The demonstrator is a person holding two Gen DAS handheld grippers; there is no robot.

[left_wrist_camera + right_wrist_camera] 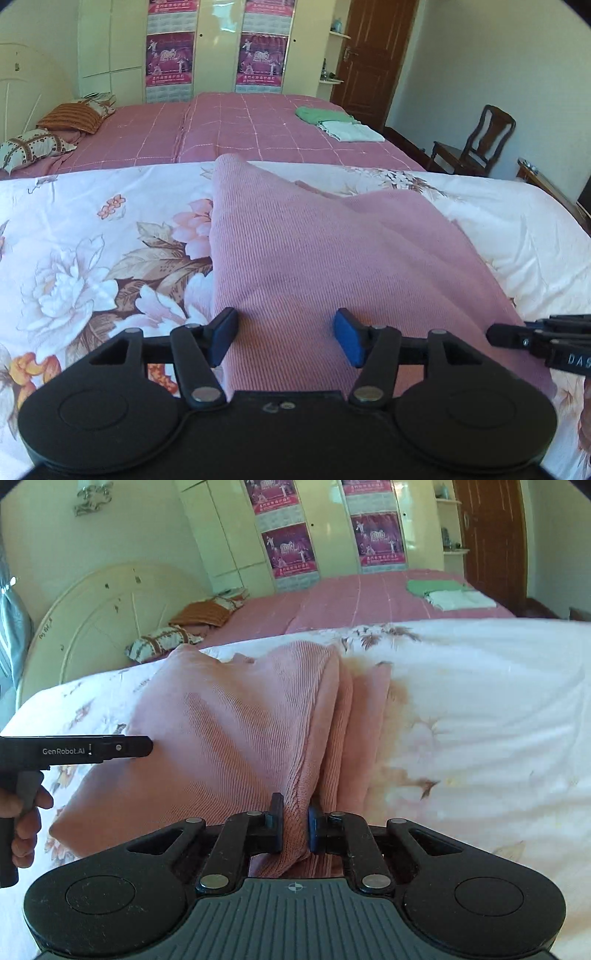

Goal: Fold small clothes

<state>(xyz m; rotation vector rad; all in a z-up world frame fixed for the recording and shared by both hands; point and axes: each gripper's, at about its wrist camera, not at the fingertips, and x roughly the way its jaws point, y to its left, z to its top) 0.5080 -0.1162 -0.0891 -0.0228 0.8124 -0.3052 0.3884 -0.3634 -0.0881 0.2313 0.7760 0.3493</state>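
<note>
one ribbed pink knit garment [229, 731] bunched in right tongs [295, 827].

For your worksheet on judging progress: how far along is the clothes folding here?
Done: a green garment and a white garment lie folded on the far bed. In hand: the right gripper is shut on a fold of the pink garment; the left gripper is open over it. Left: finishing that fold.

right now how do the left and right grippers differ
The left gripper stands open, its blue pads apart over the pink ribbed garment without pinching it. The right gripper is shut on a bunched fold of that garment. Both are black with blue pads and point down at the floral quilt.
</note>
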